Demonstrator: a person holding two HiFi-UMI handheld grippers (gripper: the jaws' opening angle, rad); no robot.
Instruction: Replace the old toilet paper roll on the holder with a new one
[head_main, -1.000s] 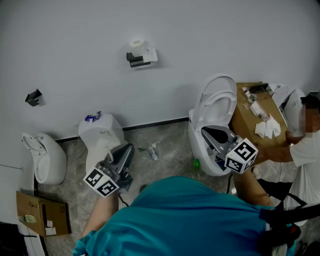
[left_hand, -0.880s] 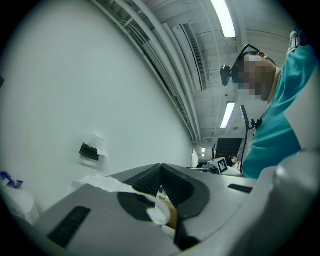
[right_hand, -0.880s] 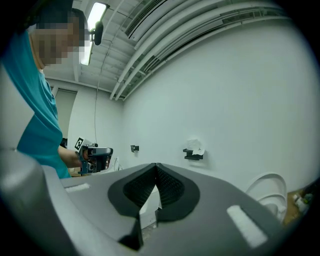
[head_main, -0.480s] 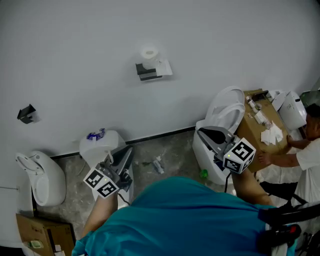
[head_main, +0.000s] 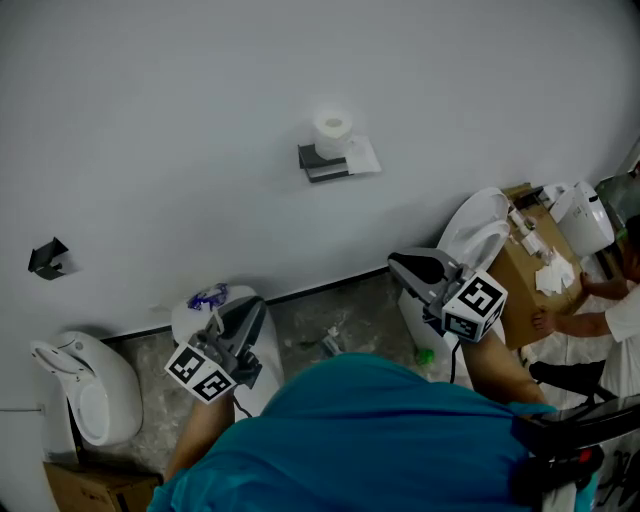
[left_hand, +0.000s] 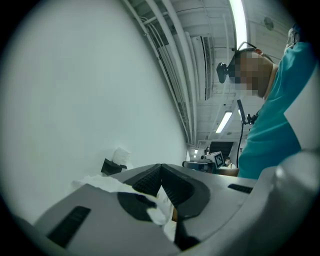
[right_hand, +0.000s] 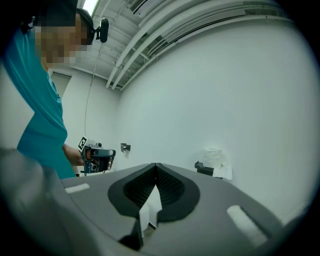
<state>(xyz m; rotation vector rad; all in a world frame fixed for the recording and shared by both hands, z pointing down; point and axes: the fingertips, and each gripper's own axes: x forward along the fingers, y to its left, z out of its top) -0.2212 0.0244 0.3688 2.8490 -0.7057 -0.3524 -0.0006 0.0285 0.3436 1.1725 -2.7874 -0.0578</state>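
From the head view, a toilet paper roll (head_main: 332, 129) stands on top of the dark holder (head_main: 322, 163), high up on the white wall (head_main: 170, 120). The left gripper (head_main: 259, 303) and the right gripper (head_main: 397, 264) are low down, well apart from the holder. Both point toward the wall. A white toilet (head_main: 92, 392) sits on the floor at the left. A second toilet (head_main: 482, 228) is just behind the right gripper. A brown box (head_main: 516, 285) is at the far right.

In the left gripper view, the left gripper (left_hand: 160, 165) is closed. A torn paper scrap (left_hand: 102, 183) is pinched in it and lies over one jaw. The roll (left_hand: 120, 155) sits on the holder (left_hand: 110, 167), far ahead on the wall. The right gripper (left_hand: 202, 164) shows off to the side.

In the right gripper view, the right gripper (right_hand: 156, 165) is closed tight, with its jaws touching. The roll (right_hand: 214, 155) sits on the holder (right_hand: 204, 169), ahead and a bit to the right. The left gripper (right_hand: 102, 154) shows on the left.
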